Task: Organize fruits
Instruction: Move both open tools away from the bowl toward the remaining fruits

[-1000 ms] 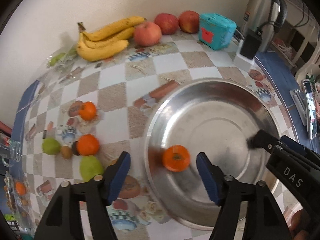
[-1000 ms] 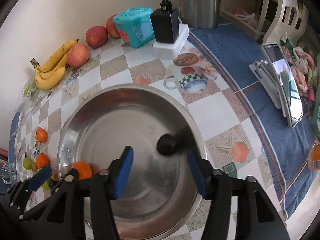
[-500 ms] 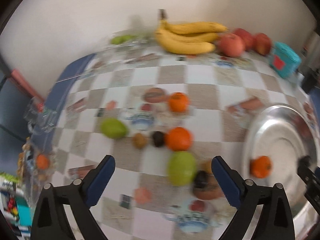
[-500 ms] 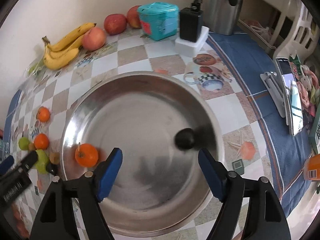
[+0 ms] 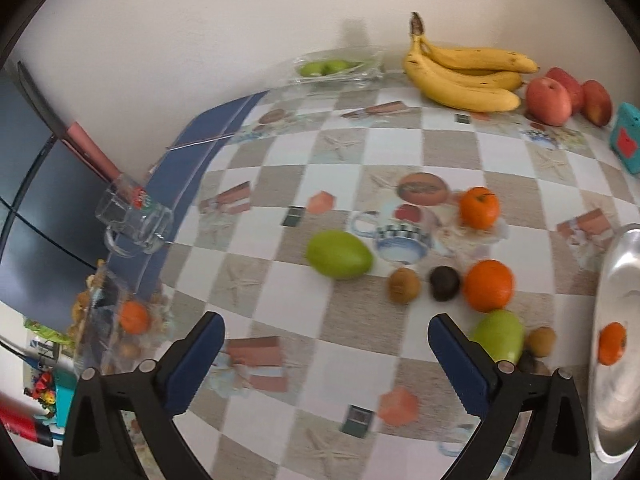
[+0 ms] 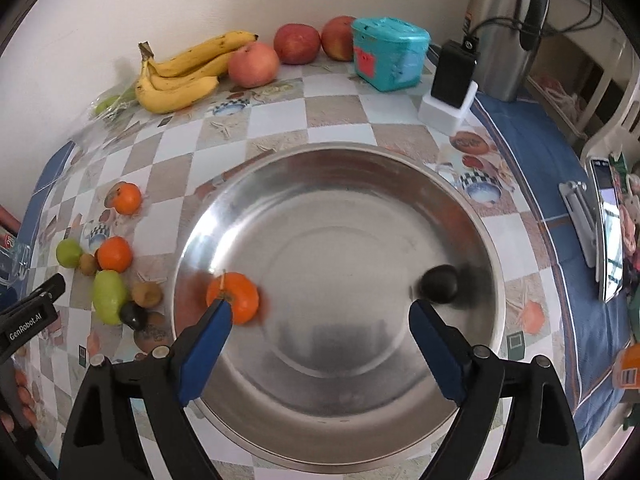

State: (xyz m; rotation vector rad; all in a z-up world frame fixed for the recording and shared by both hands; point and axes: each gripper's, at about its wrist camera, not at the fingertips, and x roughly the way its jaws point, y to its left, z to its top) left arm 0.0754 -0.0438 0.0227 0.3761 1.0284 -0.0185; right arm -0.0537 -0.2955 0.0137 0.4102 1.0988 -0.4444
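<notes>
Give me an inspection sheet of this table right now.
Surface: checkered tablecloth, blue border.
Job's things: bowl holds an orange and a dark fruit; more oranges, green fruits, kiwis loose; bananas, apples by wall.
Clutter: teal box, glass mug, phone.
Grippers: left gripper and right gripper open, empty, jaws just opening.
Cables: charger lead to kettle.
Surroundings: white wall.

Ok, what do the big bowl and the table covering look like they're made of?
Bowl: looks like polished metal, probably stainless steel; its silver surface throws blurred reflections of the orange fruit and the dark fruit lying in it.
Table covering: seems a printed plastic or oilcloth sheet; the checkered pattern with cups and starfish has a soft sheen, though I can't be sure of the material.
</notes>
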